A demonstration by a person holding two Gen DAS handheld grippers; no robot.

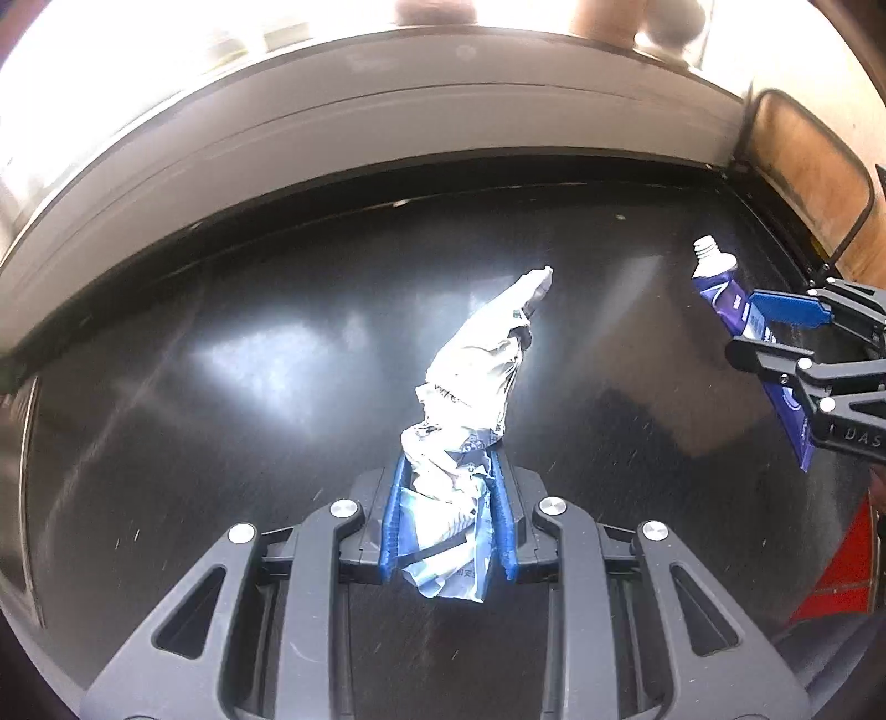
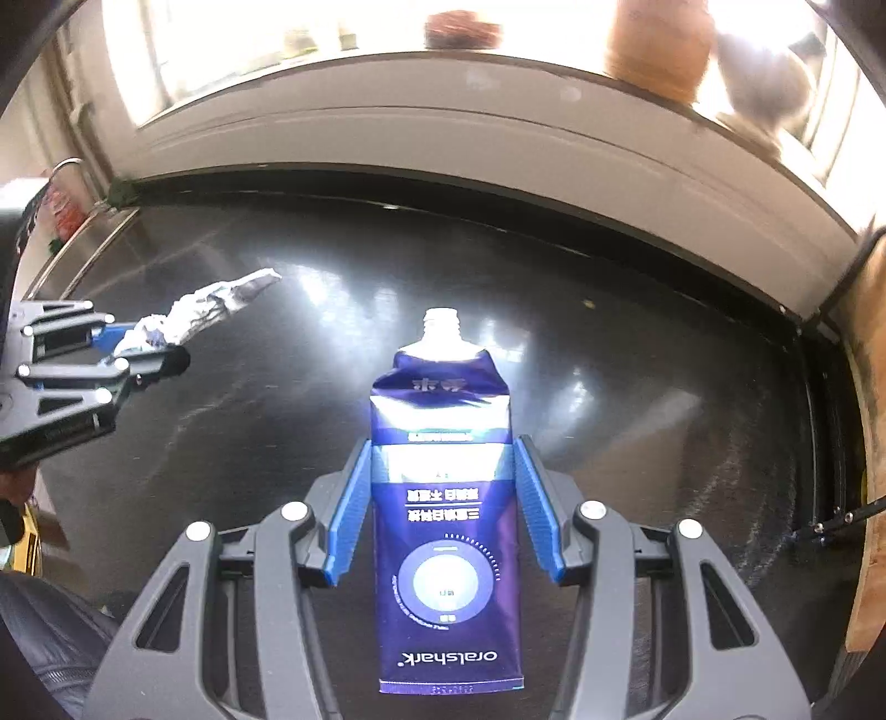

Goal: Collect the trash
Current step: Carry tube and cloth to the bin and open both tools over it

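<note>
My left gripper (image 1: 447,487) is shut on a crumpled white-and-blue wrapper (image 1: 476,387) and holds it over the black table (image 1: 221,415). The wrapper sticks out forward between the blue pads. My right gripper (image 2: 443,476) is shut on a purple uncapped toothpaste tube (image 2: 443,498), nozzle pointing away. In the left wrist view the right gripper (image 1: 797,332) and its tube (image 1: 720,282) are at the right. In the right wrist view the left gripper (image 2: 144,349) and the wrapper (image 2: 210,310) are at the left.
A pale window sill (image 2: 443,111) runs along the table's far edge, with pots (image 2: 659,39) on it. A wooden chair back (image 1: 814,166) stands at the right. A red object (image 1: 841,570) lies by the table's right side.
</note>
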